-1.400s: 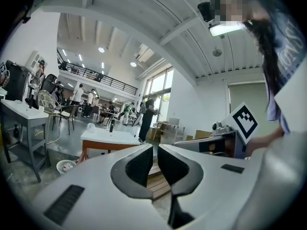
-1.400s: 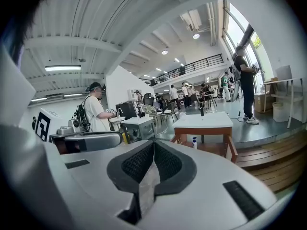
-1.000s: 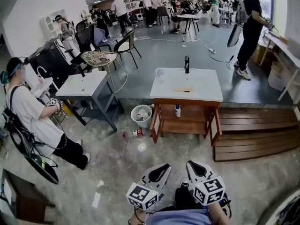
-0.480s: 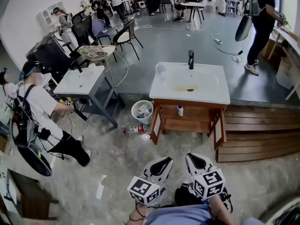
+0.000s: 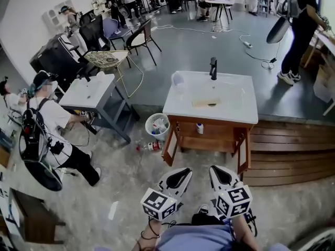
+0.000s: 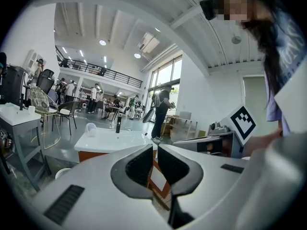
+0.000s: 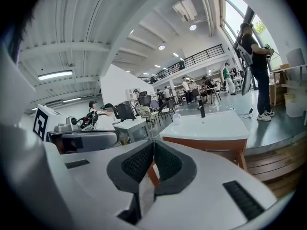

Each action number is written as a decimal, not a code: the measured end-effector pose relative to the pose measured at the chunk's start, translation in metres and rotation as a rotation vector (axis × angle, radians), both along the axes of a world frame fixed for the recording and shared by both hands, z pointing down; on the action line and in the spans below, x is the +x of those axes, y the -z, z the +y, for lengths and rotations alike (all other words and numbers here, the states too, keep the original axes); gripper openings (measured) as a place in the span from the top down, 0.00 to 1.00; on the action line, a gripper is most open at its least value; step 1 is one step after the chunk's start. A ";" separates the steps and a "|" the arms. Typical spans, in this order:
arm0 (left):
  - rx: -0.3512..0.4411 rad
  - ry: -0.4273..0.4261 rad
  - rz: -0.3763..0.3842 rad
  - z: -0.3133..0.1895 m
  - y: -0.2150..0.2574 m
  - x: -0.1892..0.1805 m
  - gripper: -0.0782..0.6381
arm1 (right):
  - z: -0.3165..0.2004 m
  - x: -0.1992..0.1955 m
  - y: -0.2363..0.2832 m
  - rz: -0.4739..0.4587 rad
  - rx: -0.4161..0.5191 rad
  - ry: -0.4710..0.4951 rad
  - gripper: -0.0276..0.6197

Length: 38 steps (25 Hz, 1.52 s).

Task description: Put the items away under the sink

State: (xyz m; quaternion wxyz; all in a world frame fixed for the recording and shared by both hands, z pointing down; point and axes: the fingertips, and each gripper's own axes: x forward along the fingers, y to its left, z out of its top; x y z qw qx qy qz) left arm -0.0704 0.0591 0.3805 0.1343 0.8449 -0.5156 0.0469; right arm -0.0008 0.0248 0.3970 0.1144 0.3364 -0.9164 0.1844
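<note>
The left gripper [image 5: 180, 175] and right gripper [image 5: 220, 174] are both closed and empty, held low because the sink [image 5: 212, 102] and the floor bottle [image 5: 152, 146] lie well ahead.

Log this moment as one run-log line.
left gripper: shut, empty | right gripper: shut, empty | sink cabinet: ahead, open, white bottle inside | floor: red-labelled bottle near bin

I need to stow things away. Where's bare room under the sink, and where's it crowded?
The shelf under the sink is bare from the white bottle near its left end across to the open right door. Crowded: the floor left of the sink, where a waste basket stands and a bottle lies.
</note>
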 end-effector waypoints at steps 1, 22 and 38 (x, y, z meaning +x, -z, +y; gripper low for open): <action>-0.001 -0.002 -0.002 -0.005 -0.001 0.001 0.84 | -0.007 0.003 0.000 -0.001 0.002 -0.007 0.93; -0.004 -0.008 -0.032 -0.063 -0.005 0.006 0.84 | -0.072 0.010 -0.007 -0.014 0.002 -0.019 0.93; -0.018 -0.099 0.004 -0.188 -0.025 -0.023 0.84 | -0.178 -0.021 -0.030 0.036 -0.036 -0.066 0.93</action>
